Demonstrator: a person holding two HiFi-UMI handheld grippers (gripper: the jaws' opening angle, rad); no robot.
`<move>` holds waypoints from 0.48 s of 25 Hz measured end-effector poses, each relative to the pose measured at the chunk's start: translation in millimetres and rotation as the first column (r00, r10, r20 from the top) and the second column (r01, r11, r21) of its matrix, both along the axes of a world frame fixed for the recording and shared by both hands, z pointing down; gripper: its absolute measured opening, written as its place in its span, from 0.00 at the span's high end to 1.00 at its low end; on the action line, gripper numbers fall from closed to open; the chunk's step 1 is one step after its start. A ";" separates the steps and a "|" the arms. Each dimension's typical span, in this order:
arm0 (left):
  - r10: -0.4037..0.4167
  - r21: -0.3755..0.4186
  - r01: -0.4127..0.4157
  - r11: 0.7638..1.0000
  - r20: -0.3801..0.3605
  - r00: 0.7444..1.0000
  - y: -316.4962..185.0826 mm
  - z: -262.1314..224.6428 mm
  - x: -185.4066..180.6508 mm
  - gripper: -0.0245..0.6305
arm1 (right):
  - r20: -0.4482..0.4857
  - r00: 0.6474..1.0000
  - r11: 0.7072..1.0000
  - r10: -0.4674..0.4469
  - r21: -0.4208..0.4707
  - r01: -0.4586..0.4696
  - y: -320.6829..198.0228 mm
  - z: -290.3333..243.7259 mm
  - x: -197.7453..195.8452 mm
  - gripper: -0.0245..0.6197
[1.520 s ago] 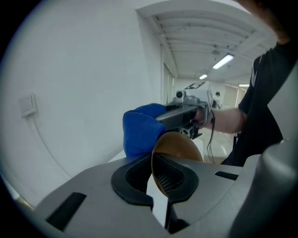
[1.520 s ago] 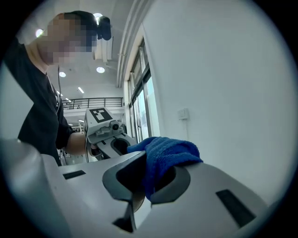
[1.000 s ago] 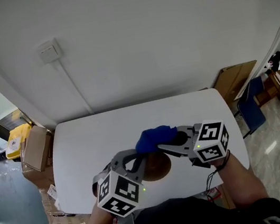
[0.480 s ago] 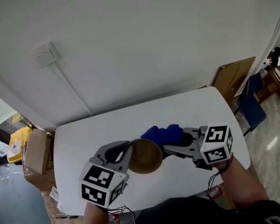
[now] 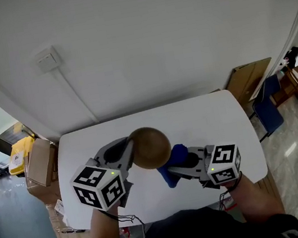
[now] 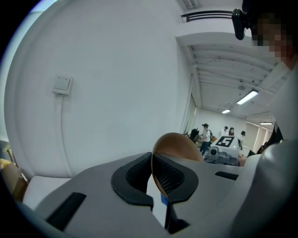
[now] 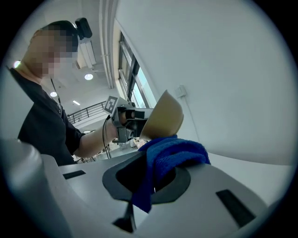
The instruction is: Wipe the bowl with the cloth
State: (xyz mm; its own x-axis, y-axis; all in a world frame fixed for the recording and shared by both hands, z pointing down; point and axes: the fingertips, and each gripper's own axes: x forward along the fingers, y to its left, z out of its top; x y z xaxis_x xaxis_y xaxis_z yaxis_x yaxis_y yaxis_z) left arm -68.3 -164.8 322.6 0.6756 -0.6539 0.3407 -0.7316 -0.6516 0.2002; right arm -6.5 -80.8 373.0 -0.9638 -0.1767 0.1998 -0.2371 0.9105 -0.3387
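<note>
Bowl (image 5: 150, 146) above table (image 5: 205, 114), its left rim in left gripper (image 5: 132, 145). Cloth (image 5: 176, 155) at bowl's lower right, in right gripper (image 5: 174, 170). Cardboard boxes (image 5: 37, 158) left of table.

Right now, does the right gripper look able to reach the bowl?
Probably yes: the left gripper holds the bowl up by its rim, and the cloth in the right gripper sits beside it, nothing between.

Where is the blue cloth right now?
In the head view, the blue cloth is pinched in the right gripper, above the white table, beside the lower right edge of the brown bowl that the left gripper holds.
</note>
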 end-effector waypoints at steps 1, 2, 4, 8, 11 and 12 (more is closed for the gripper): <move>-0.011 0.001 0.011 1.000 -0.021 1.000 -2.3 -2.2 1.1 0.93 | 0.016 1.000 1.000 -0.003 0.004 0.003 2.1 -0.8 -5.6 0.92; -0.024 0.002 0.024 1.000 -0.040 0.999 -4.6 -4.0 2.2 0.93 | 0.031 0.999 1.000 -0.005 0.010 0.005 4.0 -2.5 -11.5 0.92; -0.053 0.011 0.053 0.999 -0.059 0.997 -8.6 -5.1 4.3 0.93 | 0.059 0.998 1.000 -0.013 0.029 0.011 8.5 -6.6 -23.3 0.92; -0.073 0.033 0.075 0.997 -0.052 0.996 -11.4 -6.4 8.7 0.93 | 0.072 0.997 0.997 -0.012 0.074 0.007 13.6 -9.9 -36.6 0.92; -0.016 0.000 0.016 1.000 -0.097 0.995 -2.5 -12.2 9.5 0.93 | 0.071 0.996 0.997 0.051 0.054 -0.055 3.6 -7.7 -22.1 0.92; 0.014 -0.015 -0.016 1.000 -0.112 0.994 1.9 -14.2 10.4 0.93 | 0.088 0.993 0.996 0.082 0.038 -0.085 -2.7 -8.4 -12.9 0.92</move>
State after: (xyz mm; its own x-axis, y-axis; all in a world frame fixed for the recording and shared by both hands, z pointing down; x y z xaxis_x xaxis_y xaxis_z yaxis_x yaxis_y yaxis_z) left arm -57.9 -162.8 308.4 0.7199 -0.6383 0.2725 -0.6940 -0.6588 0.2904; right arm -19.3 -83.6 364.5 -0.9586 -0.2639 0.1073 -0.2846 0.9025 -0.3232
